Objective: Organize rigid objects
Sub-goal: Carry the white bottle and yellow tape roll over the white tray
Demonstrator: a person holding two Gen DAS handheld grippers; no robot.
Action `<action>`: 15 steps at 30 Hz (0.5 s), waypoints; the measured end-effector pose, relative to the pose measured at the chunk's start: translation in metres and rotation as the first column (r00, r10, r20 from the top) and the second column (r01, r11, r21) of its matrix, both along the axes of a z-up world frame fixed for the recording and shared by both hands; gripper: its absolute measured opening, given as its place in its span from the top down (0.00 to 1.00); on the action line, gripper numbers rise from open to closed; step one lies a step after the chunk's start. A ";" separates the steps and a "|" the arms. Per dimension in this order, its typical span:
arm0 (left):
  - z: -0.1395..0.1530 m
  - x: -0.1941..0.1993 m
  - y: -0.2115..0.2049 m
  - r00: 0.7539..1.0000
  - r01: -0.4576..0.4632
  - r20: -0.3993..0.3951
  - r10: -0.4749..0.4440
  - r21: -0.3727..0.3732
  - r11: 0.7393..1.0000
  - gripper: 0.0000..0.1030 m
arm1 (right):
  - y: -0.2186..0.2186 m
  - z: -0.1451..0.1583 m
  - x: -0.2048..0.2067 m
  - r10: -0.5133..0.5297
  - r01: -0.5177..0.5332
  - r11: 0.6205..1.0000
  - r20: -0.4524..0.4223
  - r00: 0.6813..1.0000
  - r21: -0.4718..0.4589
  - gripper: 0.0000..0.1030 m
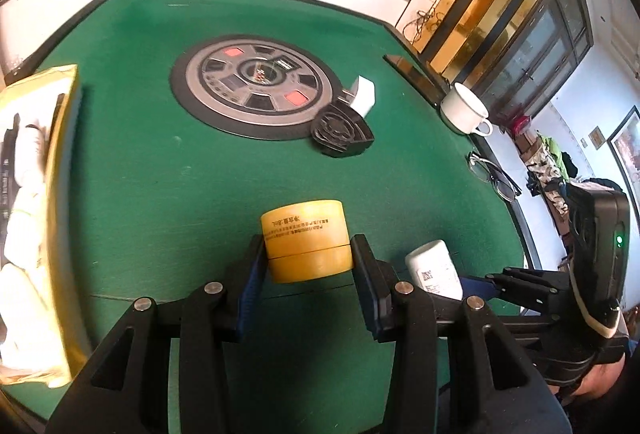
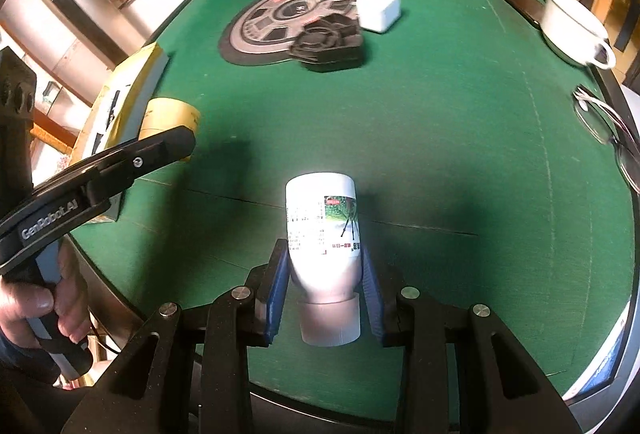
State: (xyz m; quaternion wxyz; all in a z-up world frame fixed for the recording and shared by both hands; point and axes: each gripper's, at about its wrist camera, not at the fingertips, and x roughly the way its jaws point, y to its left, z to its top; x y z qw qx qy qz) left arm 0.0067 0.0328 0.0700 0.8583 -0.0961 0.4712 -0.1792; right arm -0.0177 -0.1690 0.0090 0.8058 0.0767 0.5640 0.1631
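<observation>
My left gripper (image 1: 308, 254) is shut on a round yellow jar (image 1: 306, 238) and holds it above the green table; the jar also shows in the right wrist view (image 2: 170, 116). My right gripper (image 2: 324, 266) is shut on a white bottle (image 2: 322, 230), gripped near its neck with the cap toward the camera; the bottle also shows in the left wrist view (image 1: 434, 268). A yellow box (image 1: 36, 218) with white items inside stands at the table's left edge. A black fan-shaped part (image 1: 340, 132) and a small white box (image 1: 364, 96) lie near the table's round centre panel (image 1: 254, 86).
A white cup (image 1: 466, 110) stands at the table's right edge, with a dark phone (image 1: 412, 68) behind it and a pair of glasses (image 1: 494, 176) in front of it. The table edge runs close on the right and near side.
</observation>
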 end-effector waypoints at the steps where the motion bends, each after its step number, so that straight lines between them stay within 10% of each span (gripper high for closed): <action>1: 0.002 -0.002 0.004 1.000 -0.003 0.006 0.003 0.001 1.000 0.61 | 0.006 0.002 0.001 0.007 -0.007 1.000 0.005 1.000 -0.001 0.70; 15: 0.028 -0.032 0.091 0.985 -0.151 0.080 0.152 -0.010 0.988 0.61 | 0.087 0.021 0.008 0.130 -0.130 0.991 0.060 0.990 0.004 0.70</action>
